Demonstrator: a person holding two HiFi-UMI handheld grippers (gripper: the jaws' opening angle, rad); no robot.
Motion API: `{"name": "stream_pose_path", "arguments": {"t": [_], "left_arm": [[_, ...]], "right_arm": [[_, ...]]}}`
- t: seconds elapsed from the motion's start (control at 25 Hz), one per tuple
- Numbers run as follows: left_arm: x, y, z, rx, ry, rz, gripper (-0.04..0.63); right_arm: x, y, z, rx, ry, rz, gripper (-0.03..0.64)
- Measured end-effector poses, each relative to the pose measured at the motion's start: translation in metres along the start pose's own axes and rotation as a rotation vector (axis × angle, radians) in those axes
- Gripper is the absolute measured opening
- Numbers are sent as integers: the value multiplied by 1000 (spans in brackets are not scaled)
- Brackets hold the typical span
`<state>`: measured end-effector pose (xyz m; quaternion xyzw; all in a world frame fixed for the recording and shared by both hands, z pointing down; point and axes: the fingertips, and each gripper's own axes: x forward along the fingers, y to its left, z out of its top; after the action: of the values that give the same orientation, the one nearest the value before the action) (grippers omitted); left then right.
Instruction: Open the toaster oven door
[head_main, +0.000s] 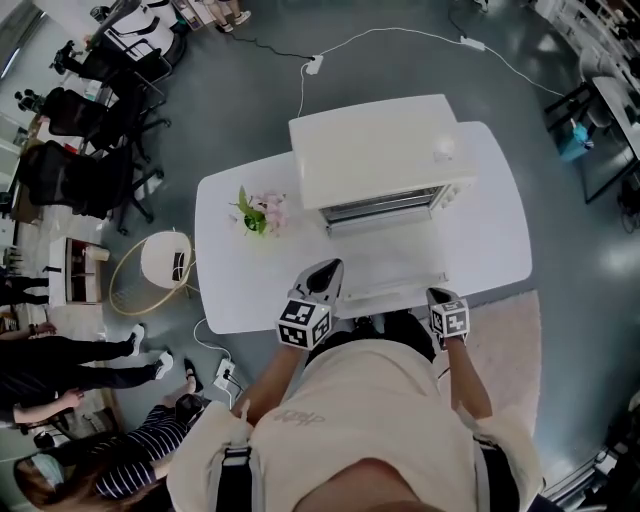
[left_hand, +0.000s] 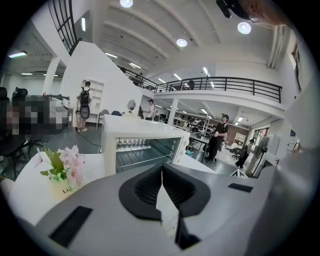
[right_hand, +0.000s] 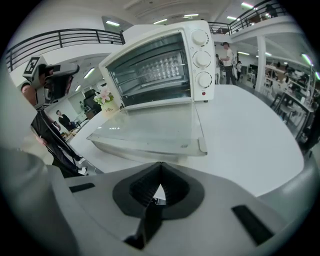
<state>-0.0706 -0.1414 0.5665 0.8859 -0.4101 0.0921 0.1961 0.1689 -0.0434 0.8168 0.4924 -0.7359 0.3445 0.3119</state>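
Note:
The white toaster oven (head_main: 380, 150) stands at the back of the white table (head_main: 230, 290). Its glass door (head_main: 385, 262) hangs fully down and lies flat toward me, so the wire racks show inside. My left gripper (head_main: 325, 272) is shut and empty, just left of the door's front edge and clear of it. My right gripper (head_main: 440, 297) is shut and empty too, near the door's front right corner. In the right gripper view the oven (right_hand: 160, 65) and its lowered door (right_hand: 150, 130) lie ahead of the shut jaws (right_hand: 160, 166). The left gripper view has the oven (left_hand: 142, 145) beyond shut jaws (left_hand: 161, 167).
A small pot of pink flowers (head_main: 258, 212) sits on the table left of the oven, and shows again as flowers (left_hand: 65, 167) in the left gripper view. A power cable (head_main: 310, 68) runs across the floor behind the table. People and chairs (head_main: 80, 110) stand off to the left.

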Motion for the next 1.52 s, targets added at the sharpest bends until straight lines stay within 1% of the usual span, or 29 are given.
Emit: {"name": "stream_pose_path", "arguments": {"t": [0.2, 0.4, 0.64, 0.84, 0.96, 1.12, 1.32, 1.52], "left_arm": [[1, -1, 1, -1, -5, -23, 21], [5, -2, 8, -7, -27, -13, 21], [6, -8, 34, -16, -84, 10, 21], [4, -13, 64, 6, -141, 28, 21], [2, -13, 79, 17, -164, 46, 21], [-4, -12, 103, 40, -192, 73, 21], [-4, -13, 129, 65, -232, 96, 21], [-6, -19, 151, 93, -278, 108, 21]], "right_arm": [[-35, 7, 27, -7, -87, -25, 8], [-79, 15, 80, -45, -228, -28, 8], [-135, 23, 157, -125, -416, -8, 8], [-173, 32, 216, -201, -555, 27, 8], [-192, 40, 246, -246, -619, 48, 8], [-212, 49, 275, -292, -696, 83, 8], [-236, 51, 306, -306, -780, 109, 8], [-253, 54, 326, -326, -838, 128, 8]]}}
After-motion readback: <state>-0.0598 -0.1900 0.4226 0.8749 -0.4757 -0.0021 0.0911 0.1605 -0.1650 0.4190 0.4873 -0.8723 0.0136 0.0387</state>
